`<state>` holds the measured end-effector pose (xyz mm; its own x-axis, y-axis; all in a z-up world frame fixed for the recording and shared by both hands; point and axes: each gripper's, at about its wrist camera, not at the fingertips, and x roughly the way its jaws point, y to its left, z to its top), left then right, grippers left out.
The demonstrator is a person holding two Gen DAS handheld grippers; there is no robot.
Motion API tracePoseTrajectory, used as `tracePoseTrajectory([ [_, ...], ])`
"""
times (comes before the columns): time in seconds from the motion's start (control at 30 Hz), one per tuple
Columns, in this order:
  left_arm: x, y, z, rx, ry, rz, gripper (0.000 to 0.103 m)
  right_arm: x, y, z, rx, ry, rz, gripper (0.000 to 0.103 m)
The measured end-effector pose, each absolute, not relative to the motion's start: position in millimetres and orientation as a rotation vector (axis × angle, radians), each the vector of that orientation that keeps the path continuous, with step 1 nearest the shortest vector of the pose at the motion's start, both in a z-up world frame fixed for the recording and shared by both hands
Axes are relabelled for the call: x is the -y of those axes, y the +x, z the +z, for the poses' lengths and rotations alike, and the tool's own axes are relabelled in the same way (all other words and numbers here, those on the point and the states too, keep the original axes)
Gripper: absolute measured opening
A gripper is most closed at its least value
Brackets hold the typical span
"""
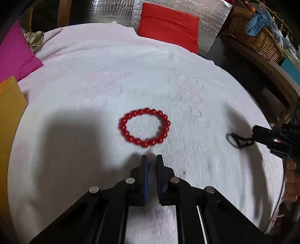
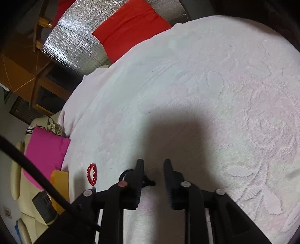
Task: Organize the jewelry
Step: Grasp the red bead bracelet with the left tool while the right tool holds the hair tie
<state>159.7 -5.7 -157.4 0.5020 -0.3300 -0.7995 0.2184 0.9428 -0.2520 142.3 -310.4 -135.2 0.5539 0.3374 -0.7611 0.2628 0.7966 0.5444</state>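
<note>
Ahead of my tongs a white textured bedspread [image 1: 150, 78], red cushion [image 1: 168, 24] beyond, silver quilted foil [image 1: 210, 16] behind, wicker basket [image 1: 258, 39] far right.

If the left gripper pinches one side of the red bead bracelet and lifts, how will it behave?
The red bead bracelet looks strung from separate round beads, so it will probably sag into a hanging loop rather than keep its ring shape. The beads look glossy, so a pad pinch may slip. It lies flat on the textured white cloth, so a push would likely drag or deform it rather than roll it.

No readable text, label, brand, number or sign shows in either view (the raised marks on the white cover [image 2: 234, 105] ahead of the jaws are a leaf pattern, not letters).
</note>
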Motion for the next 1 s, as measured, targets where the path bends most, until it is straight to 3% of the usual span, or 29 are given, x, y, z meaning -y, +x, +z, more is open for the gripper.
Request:
tracePoseTrajectory([
  [0.13,-3,158,-153,-0.966,-0.078,-0.283,0.011,300,146,-139,-1.019,0.661,0.047,0.026],
  [0.2,-9,162,-152,-0.955,-0.102,-0.273,0.022,294,149,-145,-1.048,0.63,0.015,0.025],
  [0.27,-12,166,-151,-0.935,-0.133,-0.249,0.053,288,150,-148,-1.051,0.601,-0.003,0.026],
  [0.3,-13,167,-151,-0.923,-0.145,-0.241,0.056,286,150,-147,-1.047,0.584,-0.006,0.026],
  [0.6,7,195,-160,-0.921,-0.209,-0.258,0.059,277,149,-144,-1.022,0.47,-0.003,0.022],
  [0.67,14,198,-163,-0.943,-0.198,-0.281,0.066,277,149,-144,-1.023,0.466,-0.003,0.022],
  [0.8,21,195,-164,-0.96,-0.162,-0.289,0.066,277,149,-144,-1.023,0.459,-0.001,0.022],
  [0.83,21,194,-164,-0.962,-0.166,-0.298,0.058,277,149,-144,-1.022,0.46,-0.003,0.022],
  [0.87,22,193,-165,-0.969,-0.165,-0.314,0.042,277,150,-144,-1.021,0.462,-0.004,0.022],
  [0.9,24,192,-164,-0.967,-0.164,-0.328,0.039,277,150,-143,-1.021,0.462,-0.005,0.022],
  [0.97,25,190,-162,-0.967,-0.144,-0.337,0.02,275,150,-143,-1.018,0.452,-0.009,0.02],
  [1.0,25,189,-160,-0.966,-0.14,-0.342,0.019,274,150,-142,-1.015,0.446,-0.012,0.019],
])
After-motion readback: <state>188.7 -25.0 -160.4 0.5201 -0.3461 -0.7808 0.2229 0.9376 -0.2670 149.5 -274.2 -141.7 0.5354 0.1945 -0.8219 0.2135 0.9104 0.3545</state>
